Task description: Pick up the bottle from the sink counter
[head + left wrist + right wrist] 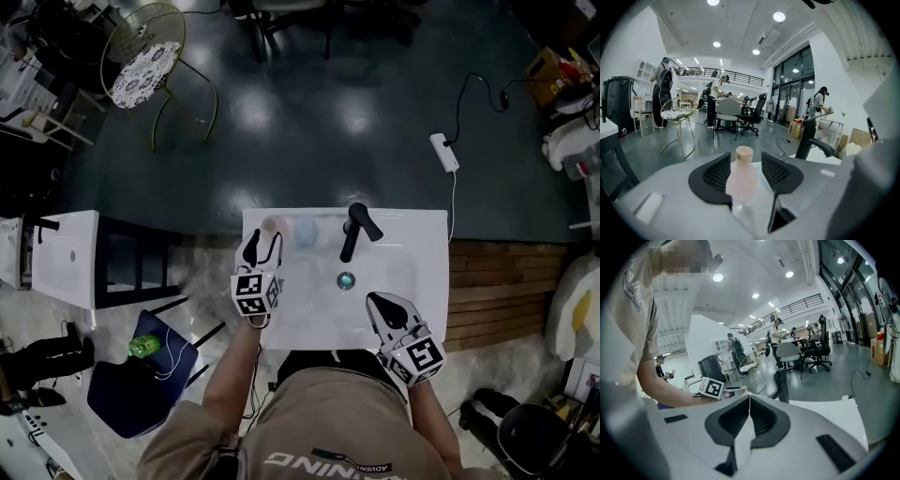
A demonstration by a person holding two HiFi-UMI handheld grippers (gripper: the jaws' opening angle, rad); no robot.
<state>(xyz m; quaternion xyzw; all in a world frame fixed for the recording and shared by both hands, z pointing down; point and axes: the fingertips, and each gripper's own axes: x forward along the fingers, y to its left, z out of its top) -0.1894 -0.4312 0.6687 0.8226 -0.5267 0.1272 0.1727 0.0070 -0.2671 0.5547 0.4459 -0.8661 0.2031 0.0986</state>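
A pale pink bottle stands upright at the back left of the white sink counter. My left gripper reaches toward it from the near side. In the left gripper view the bottle stands between the two black pads of the left gripper, with a gap on each side of its neck; the jaws are open. My right gripper hovers over the counter's front right, shut with nothing in it, and its pads meet at the tips.
A black faucet rises at the back middle of the basin, above the drain. A pale blue round object sits right of the bottle. A blue chair carrying a green bottle stands at the left.
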